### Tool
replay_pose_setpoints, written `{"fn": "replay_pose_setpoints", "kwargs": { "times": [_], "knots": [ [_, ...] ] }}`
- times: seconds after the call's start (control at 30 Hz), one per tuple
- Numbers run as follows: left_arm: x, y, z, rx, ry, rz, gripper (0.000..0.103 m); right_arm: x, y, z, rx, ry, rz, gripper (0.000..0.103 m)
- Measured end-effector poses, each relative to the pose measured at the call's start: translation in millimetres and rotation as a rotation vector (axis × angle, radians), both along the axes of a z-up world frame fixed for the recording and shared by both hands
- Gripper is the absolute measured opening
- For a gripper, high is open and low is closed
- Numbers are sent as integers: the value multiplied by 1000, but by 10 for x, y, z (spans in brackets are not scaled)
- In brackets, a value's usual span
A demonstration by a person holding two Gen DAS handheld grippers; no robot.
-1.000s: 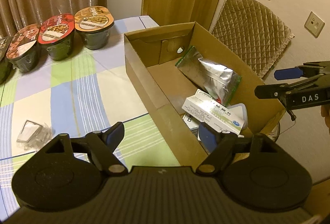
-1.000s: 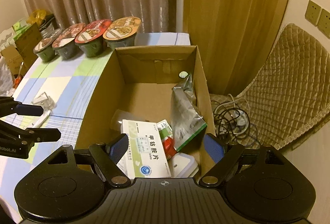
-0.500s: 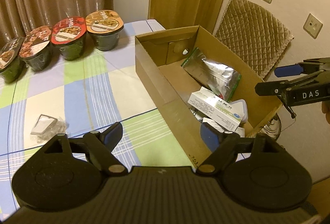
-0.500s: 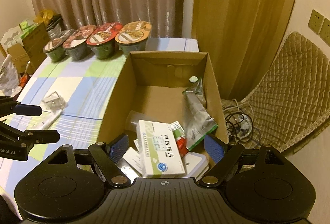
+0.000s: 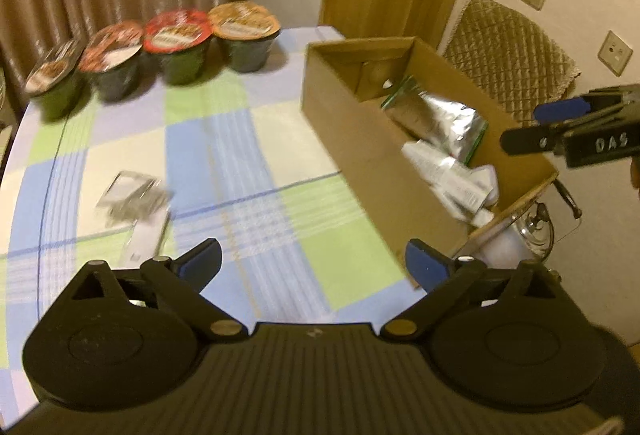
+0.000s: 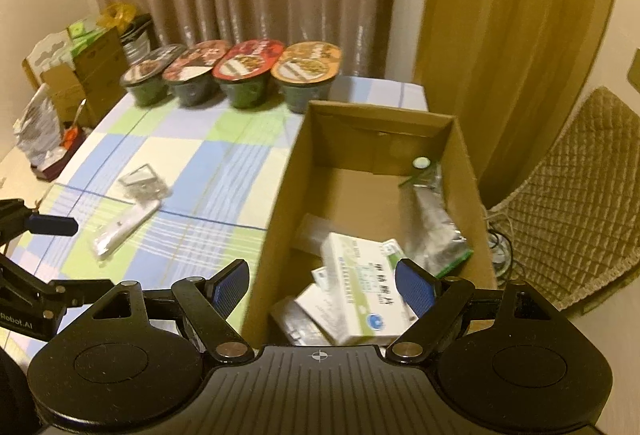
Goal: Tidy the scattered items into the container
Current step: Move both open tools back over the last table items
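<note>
Both grippers have withdrawn from the cardboard box (image 6: pixel 280 219). Left gripper (image 5: pixel 312 265) and right gripper (image 6: pixel 322 285) are spread, empty. Risk: the thin clear packet (image 5: pixel 130 195) at 10 o'clock may slip when pinched.

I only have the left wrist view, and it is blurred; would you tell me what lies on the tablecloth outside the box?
Observer: Two things: a clear packet and, just beside it, a long white item.
Operator: Thank you. Is there room in the box?
Observer: Yes. The far half of the cardboard box floor is bare; its contents are piled at the near end.
Operator: Are the right tongs carrying anything?
Observer: No. The right tongs are open and empty, over the box's near end.
</note>
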State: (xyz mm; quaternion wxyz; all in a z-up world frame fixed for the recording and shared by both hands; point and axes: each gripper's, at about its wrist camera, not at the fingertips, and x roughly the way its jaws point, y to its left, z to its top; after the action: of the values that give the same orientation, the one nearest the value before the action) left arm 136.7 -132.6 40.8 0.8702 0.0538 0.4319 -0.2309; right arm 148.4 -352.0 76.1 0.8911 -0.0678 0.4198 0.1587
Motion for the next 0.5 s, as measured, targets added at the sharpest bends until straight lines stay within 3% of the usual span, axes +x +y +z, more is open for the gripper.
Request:
{"fn": "replay_pose_setpoints", "kwargs": {
  "times": [0.5],
  "knots": [
    [77, 1110, -376, 66, 46, 147, 97, 160, 878, -228, -32, 29, 189, 86]
  ]
}}
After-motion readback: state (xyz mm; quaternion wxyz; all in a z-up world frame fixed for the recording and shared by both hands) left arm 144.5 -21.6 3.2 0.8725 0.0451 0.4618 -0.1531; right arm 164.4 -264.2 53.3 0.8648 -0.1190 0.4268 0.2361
